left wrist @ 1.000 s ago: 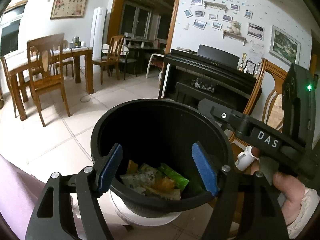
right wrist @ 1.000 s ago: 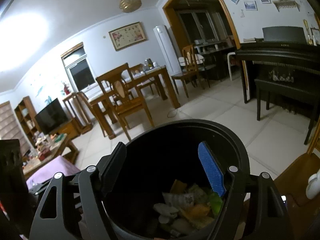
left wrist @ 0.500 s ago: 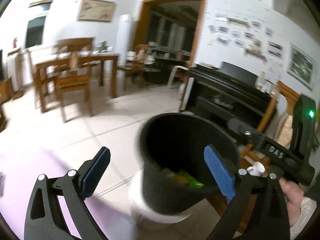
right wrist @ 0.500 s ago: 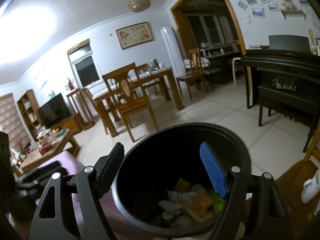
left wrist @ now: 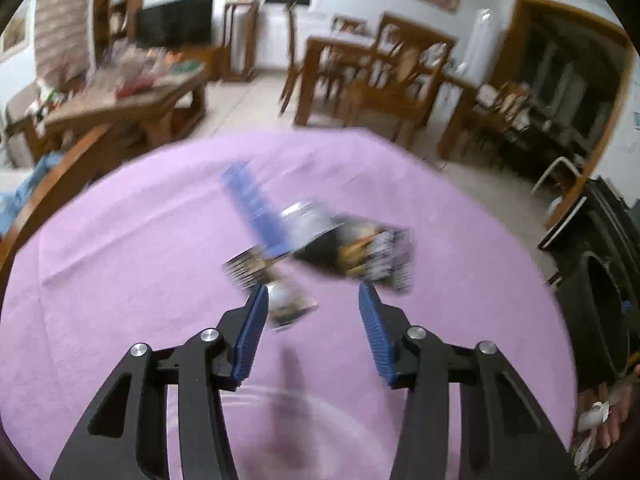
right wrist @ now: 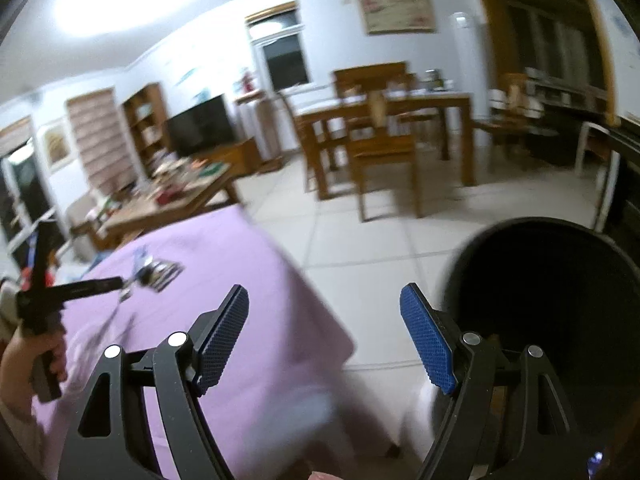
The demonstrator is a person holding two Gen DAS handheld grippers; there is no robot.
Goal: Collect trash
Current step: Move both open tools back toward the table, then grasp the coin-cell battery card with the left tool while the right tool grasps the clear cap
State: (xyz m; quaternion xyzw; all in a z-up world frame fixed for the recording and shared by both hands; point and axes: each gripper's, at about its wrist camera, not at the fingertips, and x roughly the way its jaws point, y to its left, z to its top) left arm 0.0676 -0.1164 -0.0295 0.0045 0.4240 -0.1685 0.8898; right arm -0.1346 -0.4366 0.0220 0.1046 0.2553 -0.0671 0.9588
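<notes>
The left gripper (left wrist: 310, 320) hangs over the purple table (left wrist: 120, 272), nose tilted down, its fingers (left wrist: 250, 332) at a middling gap after just closing in, with nothing between the pads. The trash sits right ahead at twelve o'clock: a blurred cluster of wrappers (left wrist: 352, 248), a dark foil packet (left wrist: 248, 266) and a strip of blue (left wrist: 256, 208), smeared too much to name further. One silvery scrap (left wrist: 286, 300) lies just beside the left finger, apart from it as far as I can tell. The right gripper (right wrist: 324, 340) hovers off the table edge, fingers wide and empty, with the black bin (right wrist: 552, 292) at its three o'clock on the tiled floor (right wrist: 360, 248). To do this pick well, I'd say steady the left wrist first, line the fingers across the nearest scrap, come down until the pads straddle it and then pinch. The cloth looks loose, so pinching low risks grabbing fabric.
</notes>
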